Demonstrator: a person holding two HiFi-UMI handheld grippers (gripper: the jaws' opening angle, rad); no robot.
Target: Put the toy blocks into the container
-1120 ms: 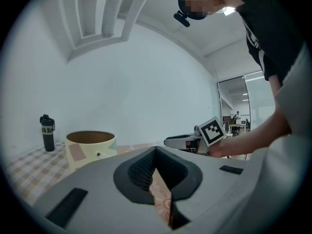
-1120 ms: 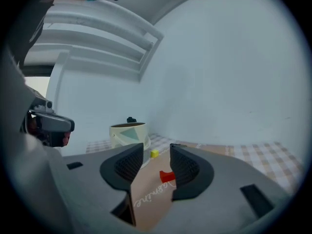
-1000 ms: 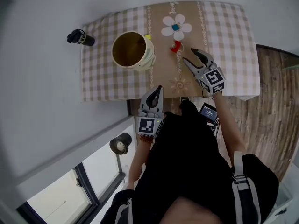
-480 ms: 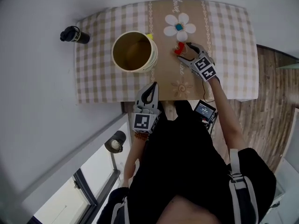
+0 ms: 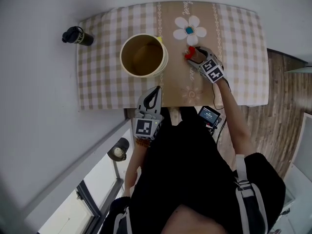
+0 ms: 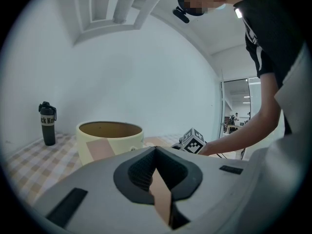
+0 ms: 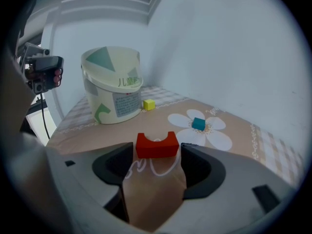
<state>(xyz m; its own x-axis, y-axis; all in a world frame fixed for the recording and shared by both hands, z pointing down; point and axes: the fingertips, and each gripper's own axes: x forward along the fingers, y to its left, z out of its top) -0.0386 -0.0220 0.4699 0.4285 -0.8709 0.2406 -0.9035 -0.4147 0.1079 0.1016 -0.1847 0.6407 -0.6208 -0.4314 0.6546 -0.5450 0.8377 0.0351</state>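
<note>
Head view, with both gripper views. A table under a checked tablecloth (image 5: 102,82) with a tan centre band stands against a pale wall.

The container (image 5: 164,65), a cream tub with an open top, stands on the left half of the cloth, and its inside looks empty. A black bottle (image 5: 77,36) lies at the far left corner, well apart from the tub.

Three toy blocks lie on the cloth outside the container:
- The red arch block (image 7: 156,145) rests on the tan band to the right of the container, with its notch upward.
- The teal cube (image 7: 198,124) sits farther off, on the middle of a printed white flower (image 5: 181,23).
- The yellow cube (image 7: 148,104) lies just beside the foot of the container, on its far right side.

The right gripper (image 5: 193,55) is lowered to the cloth and tilted downward. Its jaws stand wide apart and have just been closing slightly. The red arch block sits between their tips, close to both pads, but neither pad visibly presses on it. The block lies flat on the cloth.

The left gripper (image 5: 155,92) is held at the near edge of the table and points toward the container. Its jaws are together at the tips with nothing between them. Its own view looks across the cloth at the container's side wall, with the bottle to the far left.
</note>
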